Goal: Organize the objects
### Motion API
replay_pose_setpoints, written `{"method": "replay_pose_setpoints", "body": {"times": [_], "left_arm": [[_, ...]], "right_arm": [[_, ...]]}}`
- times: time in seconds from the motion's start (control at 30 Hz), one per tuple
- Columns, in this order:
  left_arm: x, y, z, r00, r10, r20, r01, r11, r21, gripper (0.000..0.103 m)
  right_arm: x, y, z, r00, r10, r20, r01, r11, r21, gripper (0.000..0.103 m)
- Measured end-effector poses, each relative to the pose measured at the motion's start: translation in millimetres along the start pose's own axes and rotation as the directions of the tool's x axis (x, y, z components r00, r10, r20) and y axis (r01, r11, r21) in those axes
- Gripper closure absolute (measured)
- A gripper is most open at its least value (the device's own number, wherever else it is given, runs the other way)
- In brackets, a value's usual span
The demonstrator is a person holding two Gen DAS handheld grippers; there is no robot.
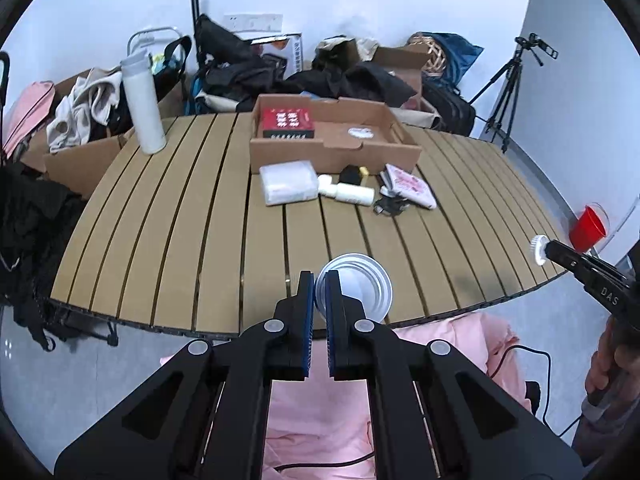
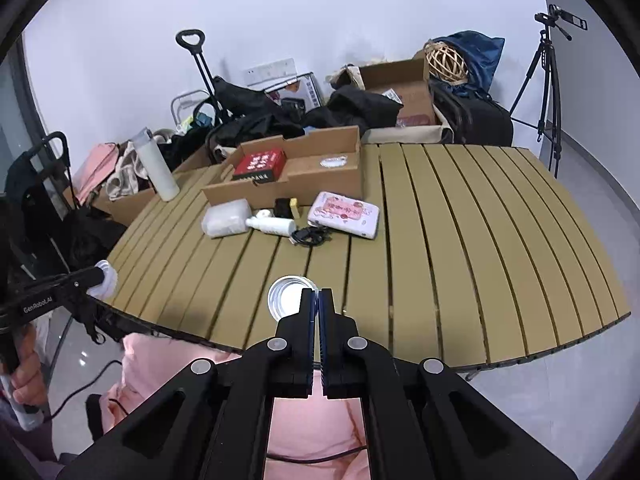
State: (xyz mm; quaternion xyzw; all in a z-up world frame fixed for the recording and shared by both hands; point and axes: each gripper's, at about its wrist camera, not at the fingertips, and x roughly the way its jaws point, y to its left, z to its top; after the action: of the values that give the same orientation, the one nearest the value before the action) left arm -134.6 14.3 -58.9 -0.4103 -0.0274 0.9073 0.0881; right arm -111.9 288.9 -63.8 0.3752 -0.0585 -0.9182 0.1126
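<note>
Cardboard box (image 1: 332, 138) waits straight ahead across the slatted surface (image 1: 200, 220), well beyond both: the left gripper (image 1: 318, 280) clenched on a clear cup's (image 1: 360, 290) rim, the right gripper (image 2: 319, 295) clenched on a small lid (image 2: 286, 298).

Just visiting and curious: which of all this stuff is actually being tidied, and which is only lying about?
Being tidied: cardboard box, red box inside it, white bottle, pink pouch, black cable, clear cups in both tongs.
Lying about: tall white flask, tripod, clothes pile.
</note>
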Motion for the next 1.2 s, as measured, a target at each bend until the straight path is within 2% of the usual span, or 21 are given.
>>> {"method": "replay_pose_setpoints", "body": {"times": [0.1, 0.17, 0.3, 0.5, 0.67, 0.77, 0.83, 0.9, 0.93, 1.0, 1.07, 1.17, 1.2], "left_arm": [[1.1, 5.2, 13.2, 1.0, -0.017, 0.001, 0.017, 1.0, 0.0, 0.101], [8.6, 12.3, 35.9, 1.0, -0.028, -0.007, 0.028, 1.0, 0.002, 0.101], [33.6, 27.8, 86.7, 0.998, -0.04, -0.054, 0.04, 0.999, 0.002, 0.101], [103.2, 59.8, 175.3, 0.991, 0.001, -0.136, -0.005, 1.0, -0.029, 0.101], [181.1, 75.4, 226.7, 0.971, 0.015, -0.239, -0.029, 0.998, -0.053, 0.101], [226.8, 80.9, 239.1, 0.951, 0.034, -0.307, -0.054, 0.997, -0.058, 0.101], [262.3, 84.1, 237.1, 0.93, 0.043, -0.365, -0.068, 0.996, -0.056, 0.101], [292.2, 88.7, 226.4, 0.903, 0.079, -0.422, -0.114, 0.992, -0.058, 0.101], [301.0, 90.3, 222.2, 0.896, 0.082, -0.437, -0.118, 0.991, -0.056, 0.101], [311.9, 90.9, 214.2, 0.892, 0.101, -0.44, -0.134, 0.99, -0.044, 0.101], [312.3, 87.5, 208.5, 0.896, 0.129, -0.424, -0.144, 0.99, -0.003, 0.098], [303.3, 85.8, 210.2, 0.9, 0.14, -0.413, -0.139, 0.99, 0.032, 0.079], [302.4, 85.8, 213.3, 0.903, 0.135, -0.408, -0.136, 0.99, 0.028, 0.078]], "right_arm": [[5.0, 5.5, 7.4, 1.0, 0.018, -0.003, -0.018, 1.0, -0.011, 0.101], [13.6, 8.5, 18.2, 0.999, 0.036, -0.011, -0.036, 0.999, -0.022, 0.101], [45.8, 11.9, 61.7, 0.992, 0.12, -0.04, -0.121, 0.992, -0.035, 0.101], [118.5, 26.7, 140.9, 0.98, 0.163, -0.11, -0.173, 0.981, -0.087, 0.101], [202.3, 39.1, 199.9, 0.951, 0.209, -0.227, -0.231, 0.97, -0.073, 0.101], [258.5, 49.6, 224.4, 0.923, 0.223, -0.312, -0.251, 0.967, -0.05, 0.101], [299.9, 58.7, 230.5, 0.899, 0.226, -0.376, -0.255, 0.966, -0.029, 0.101], [334.4, 65.6, 227.5, 0.888, 0.191, -0.419, -0.223, 0.974, -0.03, 0.101], [353.4, 66.9, 221.9, 0.883, 0.175, -0.436, -0.202, 0.979, -0.018, 0.101], [382.8, 68.4, 207.3, 0.857, 0.208, -0.471, -0.214, 0.976, 0.042, 0.101], [402.9, 71.6, 193.4, 0.842, 0.208, -0.498, -0.203, 0.977, 0.066, 0.101], [422.5, 72.4, 181.5, 0.824, 0.196, -0.531, -0.17, 0.981, 0.098, 0.1], [424.9, 72.6, 180.8, 0.823, 0.183, -0.537, -0.161, 0.983, 0.088, 0.1]]}}
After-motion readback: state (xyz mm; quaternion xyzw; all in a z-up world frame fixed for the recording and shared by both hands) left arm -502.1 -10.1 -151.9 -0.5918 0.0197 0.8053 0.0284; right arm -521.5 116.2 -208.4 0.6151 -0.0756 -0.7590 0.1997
